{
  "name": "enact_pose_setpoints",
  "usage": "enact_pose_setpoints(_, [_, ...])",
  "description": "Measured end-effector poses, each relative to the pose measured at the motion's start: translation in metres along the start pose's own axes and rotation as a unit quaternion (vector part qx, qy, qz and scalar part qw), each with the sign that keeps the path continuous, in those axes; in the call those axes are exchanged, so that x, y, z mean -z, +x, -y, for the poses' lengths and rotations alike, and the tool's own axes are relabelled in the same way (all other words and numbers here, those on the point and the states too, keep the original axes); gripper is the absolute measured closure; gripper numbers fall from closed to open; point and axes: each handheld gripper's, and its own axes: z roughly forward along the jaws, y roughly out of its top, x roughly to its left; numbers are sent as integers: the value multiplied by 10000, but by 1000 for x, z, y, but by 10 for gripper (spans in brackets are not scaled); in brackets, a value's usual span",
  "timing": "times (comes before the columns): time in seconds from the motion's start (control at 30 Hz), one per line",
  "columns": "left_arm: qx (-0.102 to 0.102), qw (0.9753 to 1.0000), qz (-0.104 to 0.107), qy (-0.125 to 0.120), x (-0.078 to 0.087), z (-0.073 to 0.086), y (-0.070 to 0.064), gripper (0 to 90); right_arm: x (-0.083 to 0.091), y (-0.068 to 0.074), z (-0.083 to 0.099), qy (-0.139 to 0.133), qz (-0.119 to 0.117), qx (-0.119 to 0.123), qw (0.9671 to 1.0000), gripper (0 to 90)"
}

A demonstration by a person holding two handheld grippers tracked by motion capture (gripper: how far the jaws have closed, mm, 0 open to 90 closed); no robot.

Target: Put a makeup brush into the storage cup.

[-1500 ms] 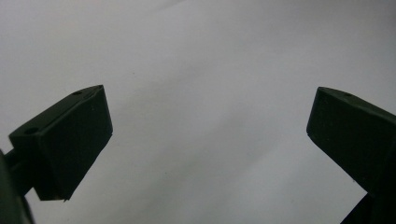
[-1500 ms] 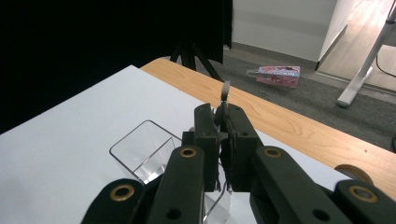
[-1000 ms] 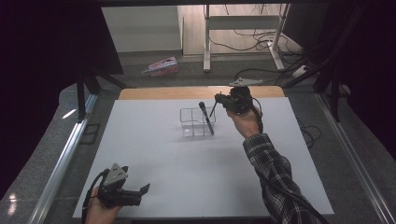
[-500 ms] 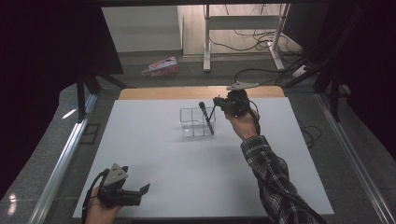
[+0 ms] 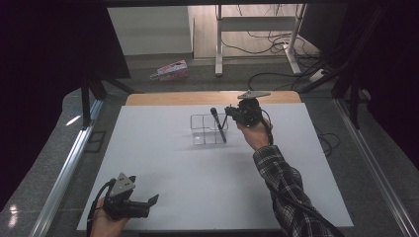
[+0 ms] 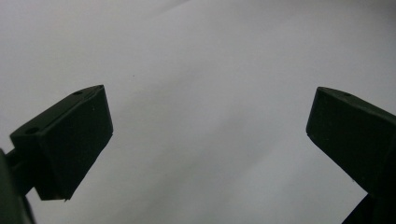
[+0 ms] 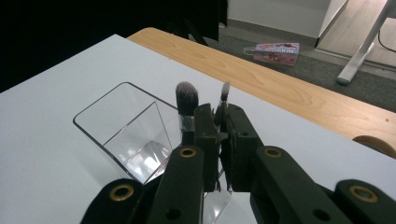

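Note:
A clear plastic organizer (image 5: 205, 132) with divided compartments stands on the white table top (image 5: 163, 158), a little back of the middle. A fluffy dark-headed makeup brush (image 5: 217, 124) leans in it, head up. My right gripper (image 5: 231, 114) hovers at the organizer's right edge, shut on a thin brush (image 5: 225, 121). In the right gripper view the thin brush's small flat tip (image 7: 224, 92) pokes up above the closed jaws of my right gripper (image 7: 223, 122), beside the fluffy brush (image 7: 187, 100) and the organizer (image 7: 122, 125). My left gripper (image 5: 150, 201) rests open at the front left; its jaws (image 6: 205, 135) have nothing between them.
A strip of wooden table (image 5: 168, 98) shows behind the white top. A pink box (image 5: 170, 70) lies on the floor beyond, near white desk legs (image 5: 218, 44) and cables. Metal rails (image 5: 69, 168) run along both sides of the table.
My right gripper has shifted slightly left and down toward the organizer with the thin brush. The left gripper has not moved.

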Motion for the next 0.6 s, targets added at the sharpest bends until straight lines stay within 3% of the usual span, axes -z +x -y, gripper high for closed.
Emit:
enact_pose_setpoints(0.43, [0,10000,4,-6,0,0,0,11,-7,1,6,67,-2,30,10000,835])
enact_pose_setpoints(0.6, [-3,10000,4,0,0,0,0,11,-13,2,6,195,88,135,9997,347])
